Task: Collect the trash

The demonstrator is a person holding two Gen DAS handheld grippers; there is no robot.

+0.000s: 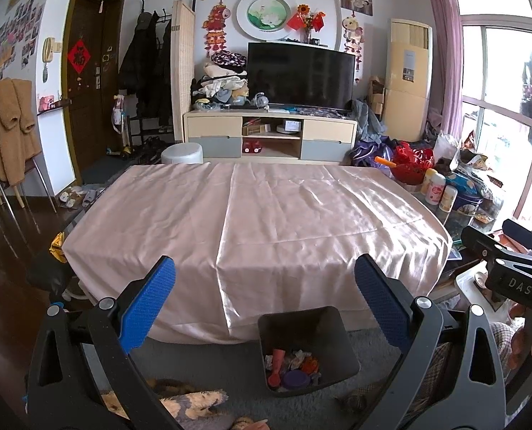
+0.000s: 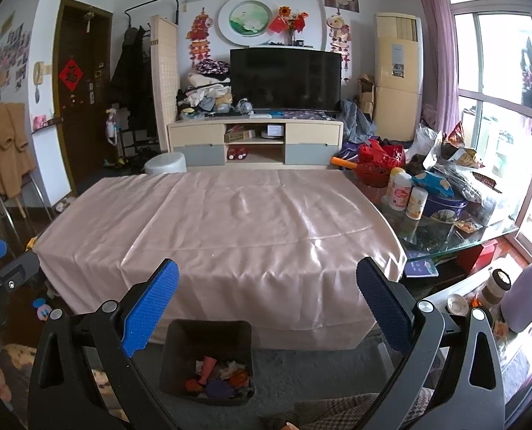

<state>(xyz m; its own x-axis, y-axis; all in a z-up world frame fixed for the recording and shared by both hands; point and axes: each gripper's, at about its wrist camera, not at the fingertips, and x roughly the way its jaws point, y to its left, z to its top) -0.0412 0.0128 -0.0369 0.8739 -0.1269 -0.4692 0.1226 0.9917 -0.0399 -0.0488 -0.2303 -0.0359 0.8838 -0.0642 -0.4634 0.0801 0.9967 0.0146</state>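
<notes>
Left gripper (image 1: 264,301): jaws apart, empty.
Right gripper (image 2: 267,302): jaws apart, empty.
Dark square plastic bin (image 1: 339,337): floor, six o'clock below pink-clothed desk (image 1: 251,215).
Crumpled colourful trash (image 2: 217,376): inside bin; probably light, soft; pinch loose edges.

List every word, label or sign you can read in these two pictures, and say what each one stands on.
"DAS": white letters on the black body of the right tool.
"福": black character on the red diamond sign on the brown door.
Label on the tall air conditioner: too small to read.
Labels on the bottles beside the table: blurred, unreadable.
</notes>
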